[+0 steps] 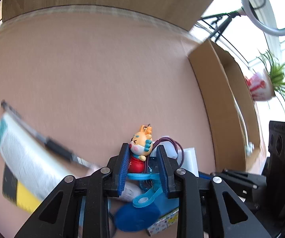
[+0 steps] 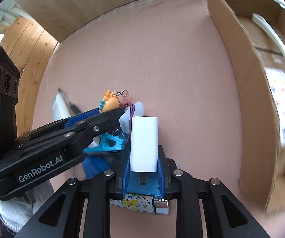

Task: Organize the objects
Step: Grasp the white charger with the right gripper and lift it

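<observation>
I am working from my left side across to the right. Far left on the pink tabletop point(image 1: 94, 69), a blurred white packet with a teal end point(image 1: 23, 154) and a dark pen point(image 1: 49, 144) are lying untouched, probably waiting their turn. My left gripper point(image 1: 142, 166) is reaching into the little heap of clutter, its blue-padded jaws narrowed around the small orange-and-red cartoon figurine keychain point(image 1: 140, 148); the near pad is pressing on it, though I cannot tell whether the far pad is touching or whether the purple cord point(image 1: 179, 148) is caught as well. I judge that I am holding the toy by its body so its metal clasp stays free. Beneath it, a turquoise plastic clip point(image 1: 144, 196) and a blue round object point(image 1: 136, 216) are sitting on the table. My right gripper point(image 2: 144, 164) is closing its jaws on the flanks of the white rectangular charger block point(image 2: 144, 142), gripping low near the plug prongs, upright. Over a patterned lighter point(image 2: 142, 205), that is. At the far right the open brown cardboard box point(image 2: 247, 91) is standing, likely the destination. The right view is showing the box's interior, with a white cable and printed sheet inside, which the left view is hiding behind the wall; the left view alone is showing the packet and pen clearly.
</observation>
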Motion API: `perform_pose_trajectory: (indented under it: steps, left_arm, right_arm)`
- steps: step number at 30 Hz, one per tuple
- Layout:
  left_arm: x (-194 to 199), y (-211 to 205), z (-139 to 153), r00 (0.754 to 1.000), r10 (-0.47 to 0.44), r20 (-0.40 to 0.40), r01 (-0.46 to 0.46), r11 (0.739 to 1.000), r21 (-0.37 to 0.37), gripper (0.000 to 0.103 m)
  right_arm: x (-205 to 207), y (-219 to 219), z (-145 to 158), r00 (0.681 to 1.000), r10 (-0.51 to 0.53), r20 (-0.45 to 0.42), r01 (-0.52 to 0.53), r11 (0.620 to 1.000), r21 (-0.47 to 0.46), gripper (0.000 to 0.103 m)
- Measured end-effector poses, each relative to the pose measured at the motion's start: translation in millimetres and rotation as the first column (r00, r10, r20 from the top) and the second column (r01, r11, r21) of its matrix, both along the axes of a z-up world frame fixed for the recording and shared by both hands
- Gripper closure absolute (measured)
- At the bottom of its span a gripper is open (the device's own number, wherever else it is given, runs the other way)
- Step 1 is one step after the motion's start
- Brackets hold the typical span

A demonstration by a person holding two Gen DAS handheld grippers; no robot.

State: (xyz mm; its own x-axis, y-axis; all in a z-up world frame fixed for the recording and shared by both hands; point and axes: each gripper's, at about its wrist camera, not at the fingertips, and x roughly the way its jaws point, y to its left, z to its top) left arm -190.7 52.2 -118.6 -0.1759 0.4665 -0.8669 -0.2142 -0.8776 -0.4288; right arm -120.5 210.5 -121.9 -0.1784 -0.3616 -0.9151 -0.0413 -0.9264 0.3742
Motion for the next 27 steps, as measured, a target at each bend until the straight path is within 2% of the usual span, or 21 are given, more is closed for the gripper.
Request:
perform_pose_trajectory:
  steps: [6, 9, 13, 15, 17, 18, 20, 22, 27]
  left_arm:
    - [46, -5, 4, 0.999, -0.042, -0.022, 0.042, 0.999, -0.005, 0.079]
    - [61, -13, 5, 0.999, -0.019, -0.049, 0.018, 1.000, -0.022, 0.081]
    - [62, -28, -1, 0.999, 0.039, -0.025, -0.038, 0.999, 0.020, 0.082]
    - [64, -32, 0, 0.999, 0.043, -0.023, -0.042, 0.999, 0.019, 0.081]
    - [65, -33, 2, 0.999, 0.045, -0.026, -0.045, 0.999, 0.010, 0.081]
    - [66, -35, 5, 0.998, 0.050, -0.025, -0.050, 0.999, 0.020, 0.080]
    - [63, -36, 10, 0.998, 0.055, -0.023, -0.054, 0.997, 0.053, 0.070]
    - [66, -40, 18, 0.997, 0.066, -0.043, -0.063, 0.996, 0.059, 0.062]
    - [76, -54, 38, 0.993, 0.078, -0.089, -0.072, 0.995, 0.061, 0.061]
  right_arm:
    - [36, 15, 0, 1.000, -0.001, -0.016, 0.001, 1.000, -0.002, 0.082]
    - [52, 27, 0, 1.000, -0.017, -0.011, 0.017, 1.000, -0.002, 0.082]
    - [58, 34, 2, 1.000, -0.016, -0.011, 0.017, 0.999, 0.050, 0.081]
    - [58, 35, 5, 1.000, -0.021, -0.021, 0.023, 0.996, 0.085, 0.077]
    - [60, 40, 9, 0.999, -0.033, -0.026, 0.035, 0.995, 0.093, 0.068]
    - [62, 43, 10, 0.999, -0.039, -0.026, 0.042, 0.995, 0.089, 0.066]
    - [65, 47, 15, 0.998, -0.044, -0.039, 0.047, 0.995, 0.086, 0.060]
    - [69, 52, 19, 0.997, -0.047, -0.055, 0.053, 0.993, 0.105, 0.060]
    - [76, 68, 31, 0.993, -0.086, -0.084, 0.094, 0.991, 0.099, 0.060]
